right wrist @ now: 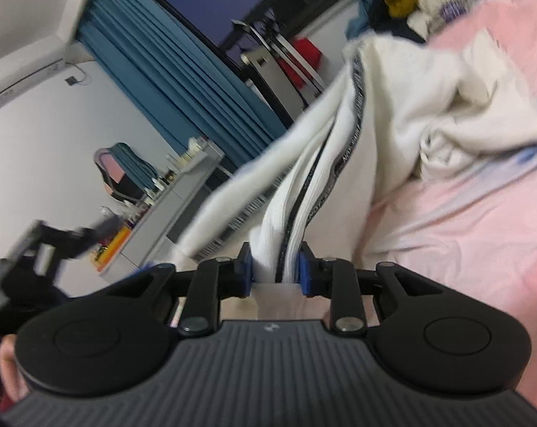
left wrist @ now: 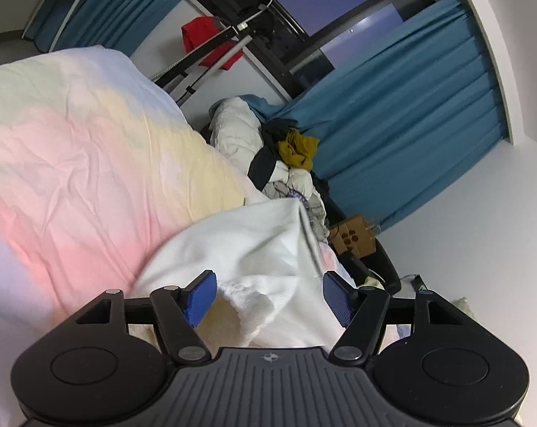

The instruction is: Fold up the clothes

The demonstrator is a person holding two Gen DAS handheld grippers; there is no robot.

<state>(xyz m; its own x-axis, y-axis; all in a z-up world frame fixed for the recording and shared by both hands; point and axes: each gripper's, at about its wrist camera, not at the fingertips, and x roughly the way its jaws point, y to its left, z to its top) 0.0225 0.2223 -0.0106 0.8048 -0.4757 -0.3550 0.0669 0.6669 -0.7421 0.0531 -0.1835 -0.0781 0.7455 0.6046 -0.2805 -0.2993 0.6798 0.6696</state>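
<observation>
- The left gripper (left wrist: 270, 295) stands wide, holding nothing; a ribbed cuff or hem of the white garment (left wrist: 247, 249) lies between its blue pads (left wrist: 201, 297) but is not pinched.
- That garment sprawls over the near edge of the bed (left wrist: 72, 160), on its pastel pink and yellow cover, with a heap of other clothes (left wrist: 290, 156) farther along by the blue curtain (left wrist: 411, 106).
- In the right wrist view the same white garment (right wrist: 393, 114) is partly lifted: the right gripper (right wrist: 275, 267) is closed on a bunched ribbed edge with a dark stripe, and the cloth stretches from there back to the bed (right wrist: 464, 231).
- Handling, as a judgement: thick, soft knit, light, limp and not fragile; it will sag and bunch wherever unsupported, so two spread grips are needed.
- The ribbed edges look best to take, since they are thicker and less slippery; the open cuff under the left gripper seems the natural next hold.
- Risk: pinching several layers at once, leaving a crooked fold.
</observation>
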